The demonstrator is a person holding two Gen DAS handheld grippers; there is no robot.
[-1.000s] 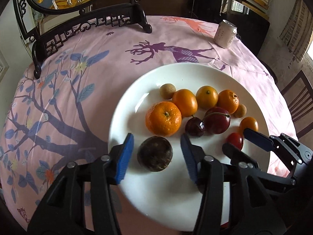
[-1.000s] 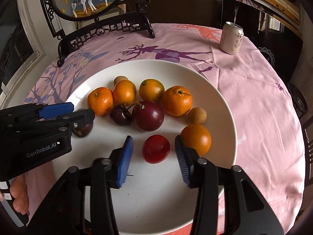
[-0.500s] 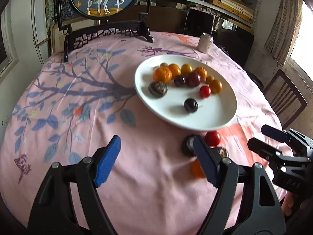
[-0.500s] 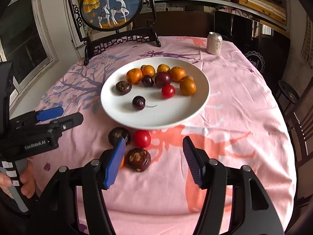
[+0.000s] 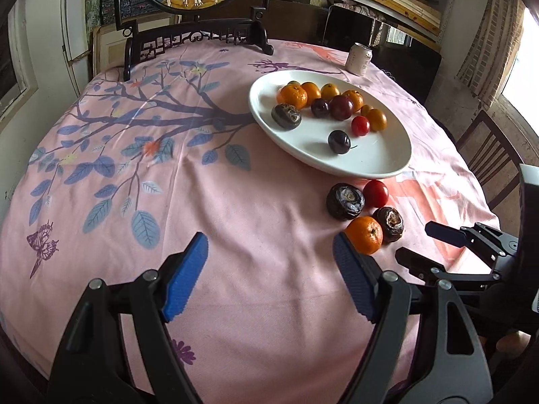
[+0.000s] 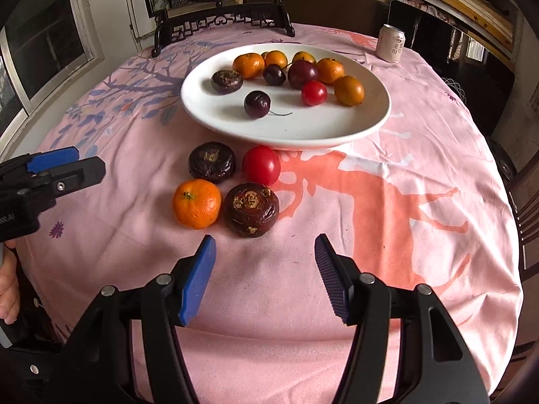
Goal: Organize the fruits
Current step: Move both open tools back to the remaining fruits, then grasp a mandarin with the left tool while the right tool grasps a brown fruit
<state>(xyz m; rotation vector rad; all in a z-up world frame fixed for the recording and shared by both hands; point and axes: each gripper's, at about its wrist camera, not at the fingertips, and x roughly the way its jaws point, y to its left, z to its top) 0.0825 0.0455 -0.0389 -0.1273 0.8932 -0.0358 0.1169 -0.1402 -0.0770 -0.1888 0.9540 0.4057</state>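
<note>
A white plate (image 6: 337, 134) holds oranges, dark plums and a red tomato (image 6: 314, 93). Just beside its near rim lie a tangerine (image 6: 197, 203), another tomato (image 6: 261, 165) and two dark wrinkled fruits (image 6: 212, 162).

The can (image 6: 391, 44) at the far edge of the desk (image 6: 387, 202) carries dark printed characters on its pale side, too small to read in either view. On the left gripper (image 6: 50, 165), at the right wrist view's left edge, only the fragment "AI" of a white marking shows.
</note>
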